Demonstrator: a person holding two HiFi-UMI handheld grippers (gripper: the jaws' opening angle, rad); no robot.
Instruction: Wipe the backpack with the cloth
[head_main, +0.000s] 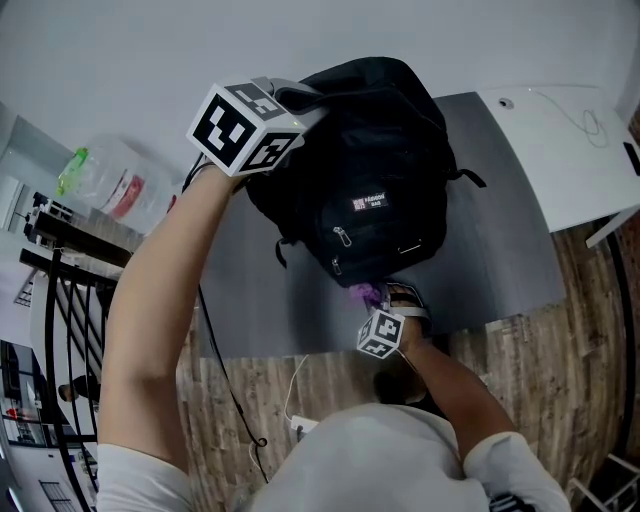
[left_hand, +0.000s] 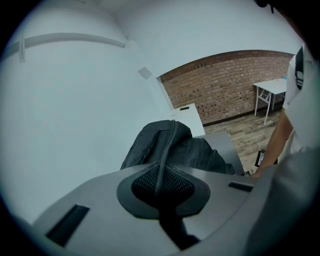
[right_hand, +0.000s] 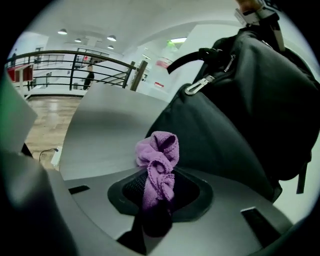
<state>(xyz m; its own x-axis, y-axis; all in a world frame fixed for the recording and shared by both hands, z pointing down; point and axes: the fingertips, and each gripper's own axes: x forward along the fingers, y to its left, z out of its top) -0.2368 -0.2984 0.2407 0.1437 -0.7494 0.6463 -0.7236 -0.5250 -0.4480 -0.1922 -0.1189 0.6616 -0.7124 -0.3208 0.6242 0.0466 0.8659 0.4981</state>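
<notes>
A black backpack (head_main: 370, 190) stands on the grey table (head_main: 500, 220). My left gripper (head_main: 292, 103) is at its top, shut on a black strap (left_hand: 167, 145) that runs up from the backpack (left_hand: 200, 152) into the left gripper (left_hand: 162, 187). My right gripper (head_main: 385, 302) is at the backpack's near lower edge, shut on a bunched purple cloth (head_main: 365, 294). In the right gripper view the cloth (right_hand: 159, 155) sticks out of the right gripper (right_hand: 159, 192) right beside the backpack's side (right_hand: 240, 110). Whether it touches the fabric I cannot tell.
A white table (head_main: 570, 150) adjoins the grey one at the right. A white cable (head_main: 295, 400) lies on the wood floor by the person's body. A black railing (head_main: 60, 300) runs along the left. A brick wall (left_hand: 225, 85) stands beyond the backpack.
</notes>
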